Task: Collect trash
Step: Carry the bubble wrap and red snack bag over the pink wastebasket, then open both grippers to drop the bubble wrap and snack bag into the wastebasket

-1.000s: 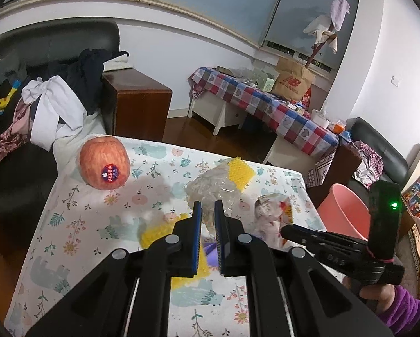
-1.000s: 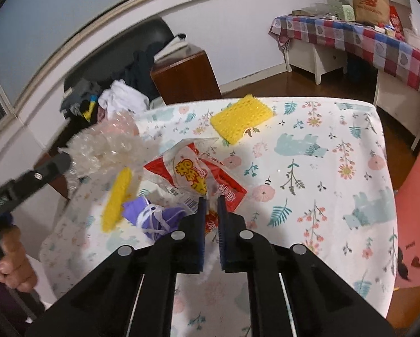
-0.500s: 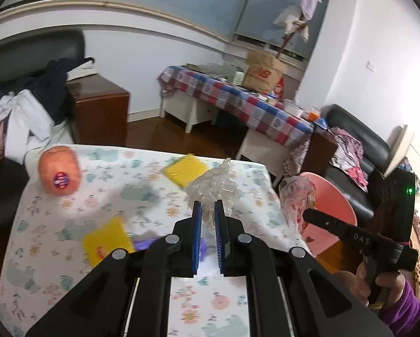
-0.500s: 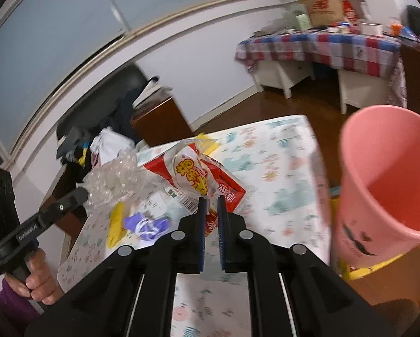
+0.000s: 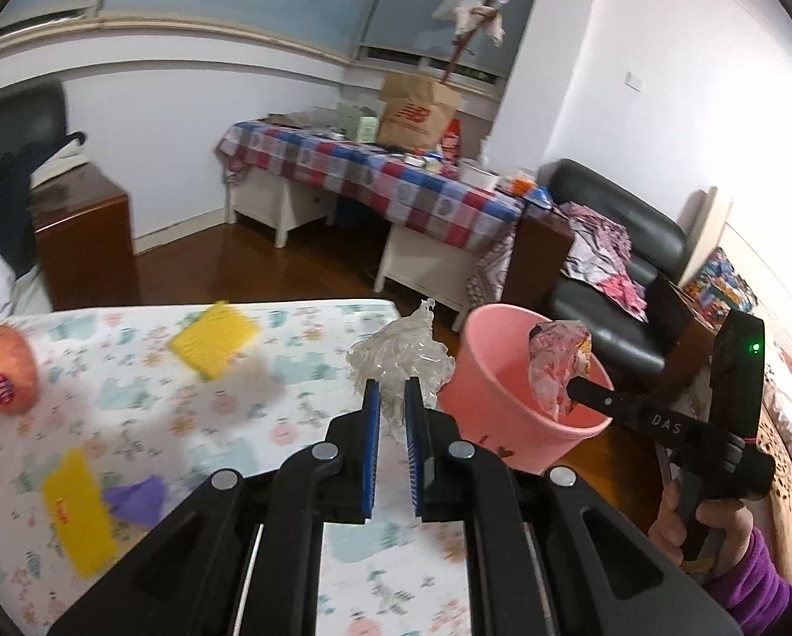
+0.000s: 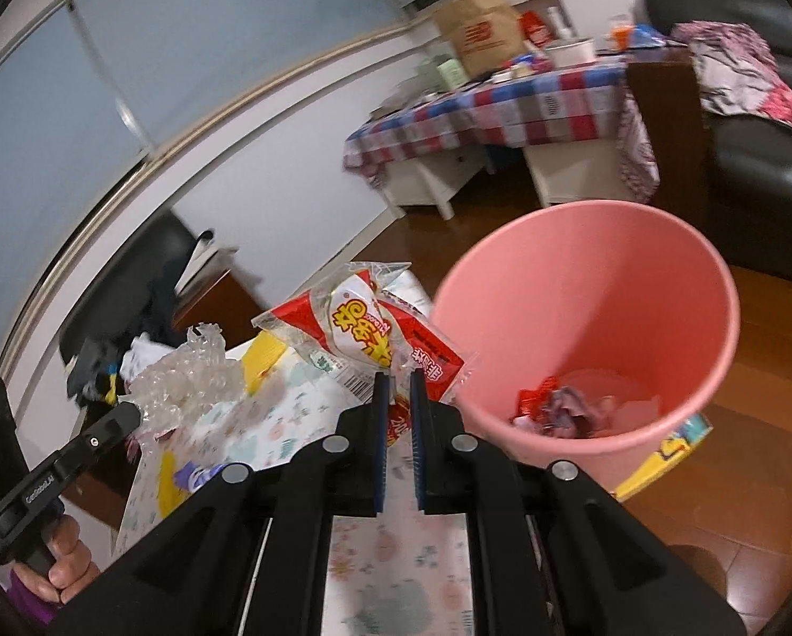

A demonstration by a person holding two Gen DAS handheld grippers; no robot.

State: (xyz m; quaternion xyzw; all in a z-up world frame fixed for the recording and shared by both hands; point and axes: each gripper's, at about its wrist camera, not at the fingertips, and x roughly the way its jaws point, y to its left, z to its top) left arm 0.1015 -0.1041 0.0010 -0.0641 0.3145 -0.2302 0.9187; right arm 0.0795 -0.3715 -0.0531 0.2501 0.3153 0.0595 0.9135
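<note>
My left gripper (image 5: 392, 389) is shut on a crumpled clear plastic wrap (image 5: 398, 358), lifted over the table's right edge beside the pink bin (image 5: 494, 424). My right gripper (image 6: 401, 381) is shut on a red and white snack wrapper (image 6: 367, 331), held just left of the pink bin (image 6: 597, 297). In the left wrist view that wrapper (image 5: 557, 363) hangs over the bin's mouth. The right wrist view also shows the clear wrap (image 6: 189, 381) in the left gripper. Some trash (image 6: 560, 405) lies at the bin's bottom.
On the floral tablecloth (image 5: 269, 418) lie an apple (image 5: 3, 373), two yellow sponge pads (image 5: 216, 339) (image 5: 80, 511) and a purple wrapper (image 5: 139, 498). A checked table (image 5: 385, 180), a black sofa (image 5: 613, 238) and a wooden cabinet (image 5: 78, 244) stand around.
Both grippers have swung right, off the table's middle, each carrying its trash. The pink bin has come close, and the snack wrapper now hangs at its mouth.
</note>
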